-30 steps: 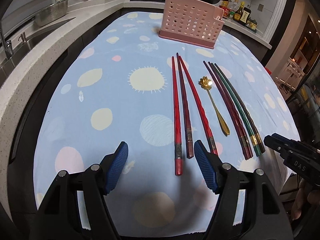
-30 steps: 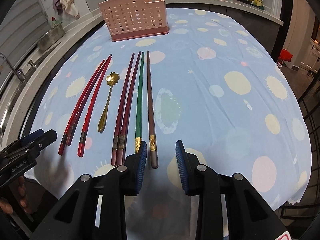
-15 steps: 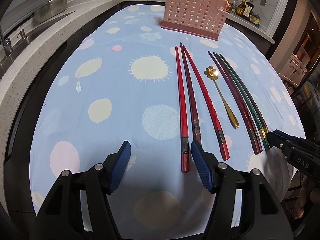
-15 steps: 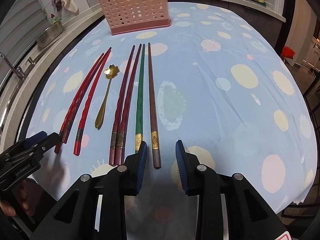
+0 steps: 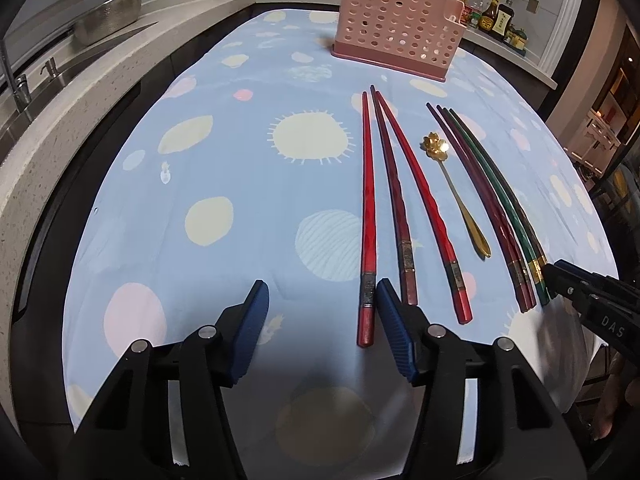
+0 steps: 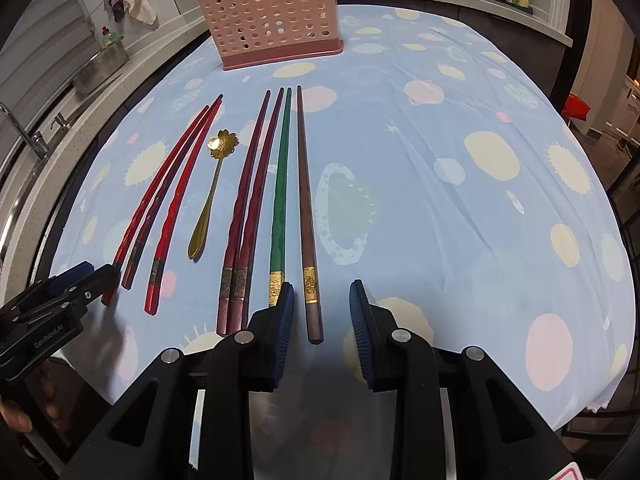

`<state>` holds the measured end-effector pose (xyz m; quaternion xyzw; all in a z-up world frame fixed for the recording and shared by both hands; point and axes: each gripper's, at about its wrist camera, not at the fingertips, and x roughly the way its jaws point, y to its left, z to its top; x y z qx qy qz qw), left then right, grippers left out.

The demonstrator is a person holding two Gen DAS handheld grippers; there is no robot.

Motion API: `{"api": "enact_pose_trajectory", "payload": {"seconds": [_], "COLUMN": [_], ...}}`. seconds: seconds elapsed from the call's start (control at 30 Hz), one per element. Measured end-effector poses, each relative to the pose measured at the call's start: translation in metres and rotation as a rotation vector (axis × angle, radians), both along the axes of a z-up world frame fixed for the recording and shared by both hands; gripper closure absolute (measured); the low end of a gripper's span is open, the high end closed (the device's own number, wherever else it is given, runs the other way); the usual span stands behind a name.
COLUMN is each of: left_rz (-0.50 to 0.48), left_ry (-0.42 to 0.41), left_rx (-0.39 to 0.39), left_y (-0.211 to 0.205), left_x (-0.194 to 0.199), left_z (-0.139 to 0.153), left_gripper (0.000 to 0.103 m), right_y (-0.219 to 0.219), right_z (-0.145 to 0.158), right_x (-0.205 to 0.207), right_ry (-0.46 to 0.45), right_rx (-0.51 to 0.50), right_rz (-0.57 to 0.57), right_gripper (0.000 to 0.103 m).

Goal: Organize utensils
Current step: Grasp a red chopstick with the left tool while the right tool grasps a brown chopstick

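Note:
Several chopsticks and a gold flower spoon (image 5: 460,200) lie side by side on the blue spotted tablecloth (image 5: 224,160), with a pink perforated utensil holder (image 5: 400,32) standing behind them. My left gripper (image 5: 320,300) hovers at their near ends with its jaws closing. The leftmost red chopstick (image 5: 368,216) has its butt between the fingers, close to the right pad and not pinched. My right gripper (image 6: 321,300) is open, with the end of the brown chopstick (image 6: 306,208) lying loose between its fingers beside the green chopstick (image 6: 280,192). Each gripper also shows at the edge of the other's view.
A stone counter with a sink and faucet (image 5: 20,88) runs along the left, and a metal pot (image 5: 108,16) sits on it. Pans on a stove and sauce bottles (image 5: 496,16) stand behind the holder. The table edge drops away at the right (image 6: 600,400).
My left gripper has shifted right and its fingers have narrowed, so the red chopstick's end now lies between them. The right gripper has crept forward over the brown chopstick's end.

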<state>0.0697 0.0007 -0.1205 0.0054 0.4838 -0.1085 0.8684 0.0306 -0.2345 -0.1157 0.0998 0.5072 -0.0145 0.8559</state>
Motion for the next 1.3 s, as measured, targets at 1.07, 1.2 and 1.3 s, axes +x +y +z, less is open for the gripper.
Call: {"api": "enact_pose_trajectory", "payload": {"seconds": [1.07,1.2,1.3], "left_rz": [-0.035,-0.023,-0.016], "left_ry": [-0.052,-0.097,-0.127], "left_rx": [-0.091,-0.107,-0.124], "left_y": [0.002,0.004,0.006], "left_x": [-0.004,-0.001,0.004], "left_z": [0.035,0.057,0.074], "left_gripper": [0.095,0.098,0.099], "right_y": [0.001,-0.002,-0.004], "right_z": [0.016,0.032,0.046], "right_x": [-0.005,-0.004,0.0], "right_ry": [-0.053,-0.09,-0.122], "right_rx": [0.015,0.025,0.03], "right_rz": [0.019,0.014,0.007], "right_gripper": [0.095,0.095,0.096]}}
